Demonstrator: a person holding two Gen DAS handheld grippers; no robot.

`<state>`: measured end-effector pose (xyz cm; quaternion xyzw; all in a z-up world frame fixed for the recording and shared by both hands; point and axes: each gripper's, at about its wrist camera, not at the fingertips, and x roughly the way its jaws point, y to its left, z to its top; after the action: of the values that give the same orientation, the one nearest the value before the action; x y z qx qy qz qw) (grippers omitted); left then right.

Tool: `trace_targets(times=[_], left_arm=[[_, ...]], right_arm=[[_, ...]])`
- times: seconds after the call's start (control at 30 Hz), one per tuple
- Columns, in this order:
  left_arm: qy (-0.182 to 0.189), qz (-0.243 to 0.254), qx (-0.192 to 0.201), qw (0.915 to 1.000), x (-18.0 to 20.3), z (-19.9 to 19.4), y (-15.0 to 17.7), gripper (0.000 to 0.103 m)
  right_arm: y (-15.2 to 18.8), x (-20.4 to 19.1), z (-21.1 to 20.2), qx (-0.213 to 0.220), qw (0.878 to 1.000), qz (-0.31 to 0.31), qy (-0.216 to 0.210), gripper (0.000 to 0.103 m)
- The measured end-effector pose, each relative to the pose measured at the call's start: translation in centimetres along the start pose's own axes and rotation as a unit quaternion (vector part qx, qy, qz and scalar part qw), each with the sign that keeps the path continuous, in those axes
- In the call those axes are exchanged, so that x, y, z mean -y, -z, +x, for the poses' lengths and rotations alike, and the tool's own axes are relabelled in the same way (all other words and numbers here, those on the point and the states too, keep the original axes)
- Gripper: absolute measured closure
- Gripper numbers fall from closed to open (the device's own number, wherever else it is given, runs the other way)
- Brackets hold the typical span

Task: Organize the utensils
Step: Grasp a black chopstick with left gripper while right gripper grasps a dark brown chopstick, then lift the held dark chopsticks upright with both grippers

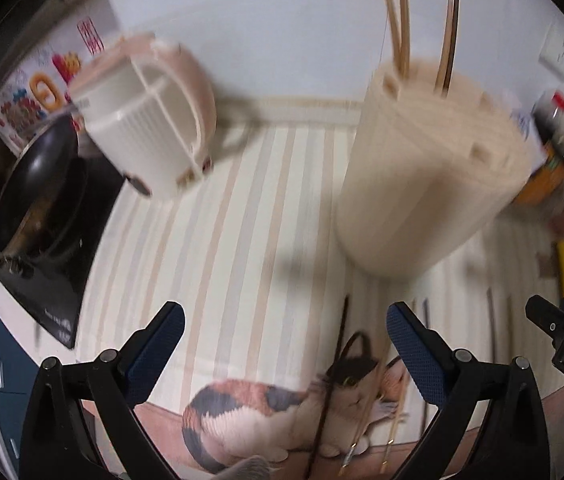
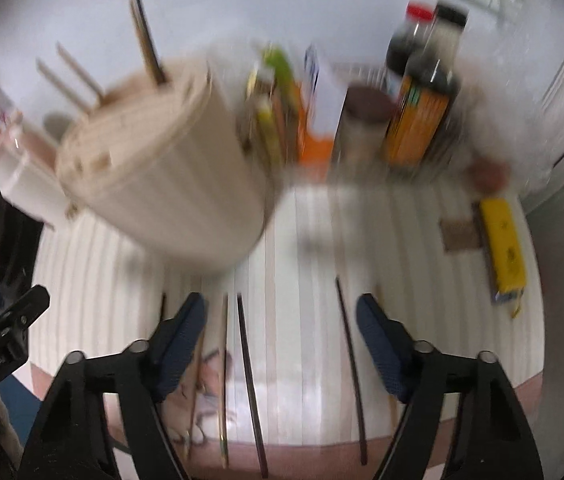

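Note:
A tall cream utensil holder (image 1: pixel 434 168) stands on the striped mat (image 1: pixel 210 216) with several chopsticks (image 1: pixel 402 24) upright in its top slots. It also shows in the right wrist view (image 2: pixel 170 176). Several loose chopsticks (image 2: pixel 248 376) lie on the mat, dark and light ones, and show in the left wrist view (image 1: pixel 328 392) over a cat picture. My left gripper (image 1: pixel 284 356) is open and empty above the mat. My right gripper (image 2: pixel 282 348) is open and empty, with chopsticks lying between its fingers (image 2: pixel 378 344).
A white and pink drainer basket (image 1: pixel 150 116) lies tilted at the back left beside a black pan (image 1: pixel 38 184) on a cooktop. Sauce bottles (image 2: pixel 422 92) and boxes stand at the back right. A yellow pack (image 2: pixel 504 248) lies at the right.

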<state>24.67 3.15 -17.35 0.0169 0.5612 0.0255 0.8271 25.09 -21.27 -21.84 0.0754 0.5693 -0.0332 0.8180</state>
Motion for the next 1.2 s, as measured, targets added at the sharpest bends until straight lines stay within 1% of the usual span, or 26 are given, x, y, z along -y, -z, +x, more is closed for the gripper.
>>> trace_targets(times=[0.03,0.1,0.13,0.17,0.2,0.23,0.27,0.3,0.33,0.4,0.43,0.5,0.6,0.63,0.67,0.7,0.73,0.77,0.8,0.83,0.9,0.97,1.07,1.2], left_arm=[[-0.001,0.003,-0.010,0.9999,0.1,0.9,0.8,0.000],[0.000,0.008,-0.026,0.9996,0.3,2.3,2.0,0.000],[0.005,0.012,-0.040,0.9991,0.5,3.4,2.7,0.001],[0.010,0.014,-0.051,0.9986,0.5,4.1,3.1,0.003],[0.022,0.016,-0.068,0.9973,0.7,5.2,3.8,0.010],[0.031,0.018,-0.082,0.9960,0.9,5.9,4.5,0.015],[0.038,0.022,-0.101,0.9939,1.2,7.1,5.2,0.025],[0.040,0.025,-0.110,0.9928,1.5,7.6,5.7,0.031],[0.041,0.030,-0.120,0.9915,1.8,8.4,6.2,0.033],[0.038,0.038,-0.134,0.9895,2.2,9.6,6.9,0.045],[0.038,0.042,-0.140,0.9886,2.5,10.2,7.2,0.047],[0.038,0.050,-0.150,0.9867,3.0,11.2,7.8,0.057],[0.035,0.062,-0.157,0.9851,3.7,12.1,8.3,0.064],[0.034,0.061,-0.151,0.9861,3.7,12.0,8.4,0.067],[0.036,0.065,-0.149,0.9860,4.0,11.9,8.4,0.073],[0.040,0.067,-0.149,0.9858,4.2,11.9,8.4,0.082],[0.040,0.067,-0.148,0.9858,4.2,11.8,8.4,0.087],[0.041,0.069,-0.148,0.9858,4.4,11.7,8.4,0.095],[0.041,0.068,-0.148,0.9858,4.6,11.7,8.4,0.098],[0.038,0.068,-0.147,0.9861,5.0,11.7,8.4,0.099],[0.031,0.062,-0.145,0.9870,4.9,11.7,8.4,0.099],[0.033,0.050,-0.148,0.9872,4.6,11.7,8.5,0.099],[0.040,0.031,-0.159,0.9860,3.6,11.9,8.2,0.099],[0.046,0.025,-0.166,0.9848,3.1,11.9,8.2,0.099]], right_arm=[[0.6,-0.2,0.9,-0.013,1.000,-0.001,-0.003,0.033],[1.6,-0.5,2.4,-0.035,0.999,-0.005,-0.007,0.046],[2.3,-0.7,3.3,-0.049,0.999,-0.006,-0.011,0.048],[2.8,-0.9,4.0,-0.061,0.998,-0.005,-0.013,0.052],[3.4,-1.0,4.8,-0.074,0.997,-0.004,-0.016,0.057],[4.1,-1.2,5.8,-0.088,0.996,-0.007,-0.019,0.059],[4.6,-1.3,6.4,-0.096,0.995,-0.009,-0.020,0.059],[5.1,-1.5,7.2,-0.107,0.994,-0.011,-0.020,0.061],[5.6,-1.6,7.9,-0.117,0.993,-0.013,-0.021,0.061],[6.3,-1.8,8.9,-0.130,0.991,-0.016,-0.019,0.061],[6.7,-2.0,9.2,-0.134,0.991,-0.018,-0.018,0.061],[7.3,-2.1,10.1,-0.145,0.989,-0.014,-0.023,0.061],[8.1,-2.3,11.1,-0.151,0.988,-0.018,-0.017,0.061],[8.3,-2.3,11.4,-0.153,0.988,-0.021,-0.013,0.061],[8.5,-2.3,11.6,-0.155,0.988,-0.023,-0.010,0.061],[8.7,-2.3,11.8,-0.157,0.987,-0.025,-0.006,0.061],[9.0,-2.4,12.0,-0.159,0.987,-0.029,-0.002,0.061],[9.1,-2.7,12.4,-0.161,0.986,-0.034,0.003,0.066],[9.4,-2.8,12.6,-0.164,0.986,-0.039,0.008,0.074],[9.6,-2.9,12.7,-0.162,0.986,-0.046,0.018,0.077],[9.8,-3.2,12.8,-0.160,0.985,-0.055,0.030,0.091],[9.9,-2.6,12.7,-0.159,0.985,-0.050,0.038,0.097],[9.9,-1.0,12.6,-0.164,0.985,-0.037,0.051,0.097],[10.0,0.4,12.6,-0.177,0.983,-0.021,0.039,0.097]])
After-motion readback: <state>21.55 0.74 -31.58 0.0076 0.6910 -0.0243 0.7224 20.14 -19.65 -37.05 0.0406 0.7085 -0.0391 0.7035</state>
